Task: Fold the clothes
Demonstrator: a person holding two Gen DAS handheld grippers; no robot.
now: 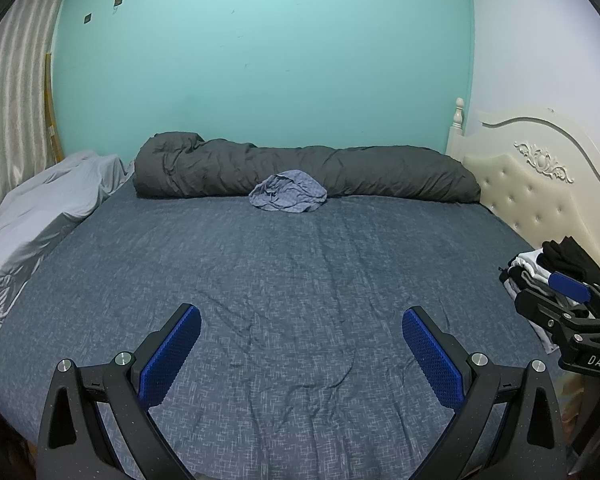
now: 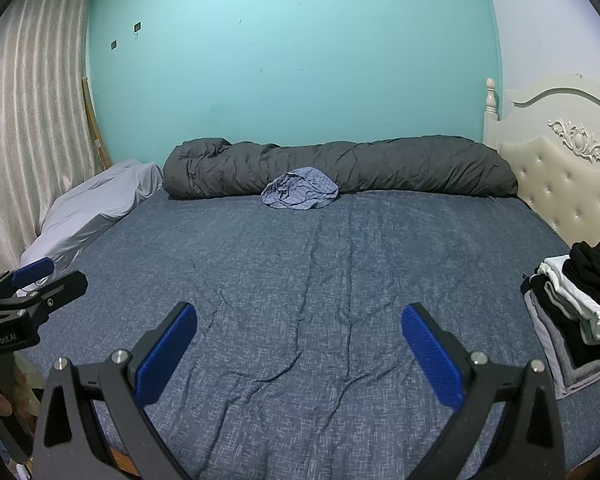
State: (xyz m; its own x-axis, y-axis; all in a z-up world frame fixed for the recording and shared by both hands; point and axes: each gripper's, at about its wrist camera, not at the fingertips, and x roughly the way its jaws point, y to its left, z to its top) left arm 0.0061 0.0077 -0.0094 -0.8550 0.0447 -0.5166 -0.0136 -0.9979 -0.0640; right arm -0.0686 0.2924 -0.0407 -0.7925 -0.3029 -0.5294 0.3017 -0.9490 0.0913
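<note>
A crumpled light blue garment (image 1: pixel 288 192) lies at the far side of the bed, against a rolled dark grey duvet (image 1: pixel 300 170); it also shows in the right wrist view (image 2: pixel 300 189). My left gripper (image 1: pixel 301 316) is open and empty over the near part of the blue bedsheet (image 1: pixel 300 272), far from the garment. My right gripper (image 2: pixel 299 314) is open and empty, also over the near sheet (image 2: pixel 320 280). A stack of folded black, white and grey clothes (image 2: pixel 580 304) sits at the right edge of the bed, also in the left wrist view (image 1: pixel 548 272).
A light grey pillow or sheet heap (image 1: pixel 40 216) lies at the bed's left side. A cream tufted headboard (image 2: pixel 560 176) stands on the right. A teal wall is behind and a curtain (image 2: pixel 32 120) hangs at left. The right gripper (image 1: pixel 572 312) shows at the left view's edge.
</note>
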